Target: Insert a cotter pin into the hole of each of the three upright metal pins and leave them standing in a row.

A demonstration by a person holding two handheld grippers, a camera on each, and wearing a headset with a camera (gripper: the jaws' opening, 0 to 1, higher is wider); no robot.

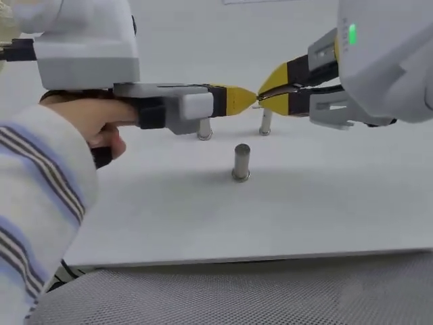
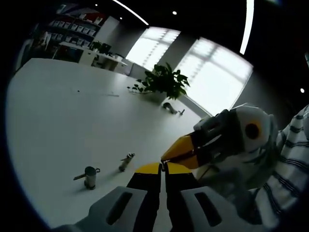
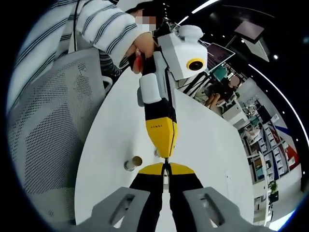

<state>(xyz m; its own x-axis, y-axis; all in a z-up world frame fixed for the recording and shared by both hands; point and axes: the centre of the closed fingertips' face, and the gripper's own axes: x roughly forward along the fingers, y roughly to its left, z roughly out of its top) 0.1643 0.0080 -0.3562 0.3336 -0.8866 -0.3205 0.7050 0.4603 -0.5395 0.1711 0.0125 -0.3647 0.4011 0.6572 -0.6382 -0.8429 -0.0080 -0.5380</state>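
Now your left gripper (image 1: 249,99) and right gripper (image 1: 264,95) meet tip-to-tip, both pinched narrow, likely regripping; cotter pin unclear. Next, steady aim at metal pin (image 1: 241,162), 6 o'clock.

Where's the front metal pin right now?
Head view: front metal pin stands upright on the table, in front of the left rear pin and right rear pin.

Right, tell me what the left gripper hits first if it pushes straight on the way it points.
The tongs of the right gripper: their tips sit nose to nose with those of the left gripper, touching or nearly so. The metal pins stand lower on the table, off that line.
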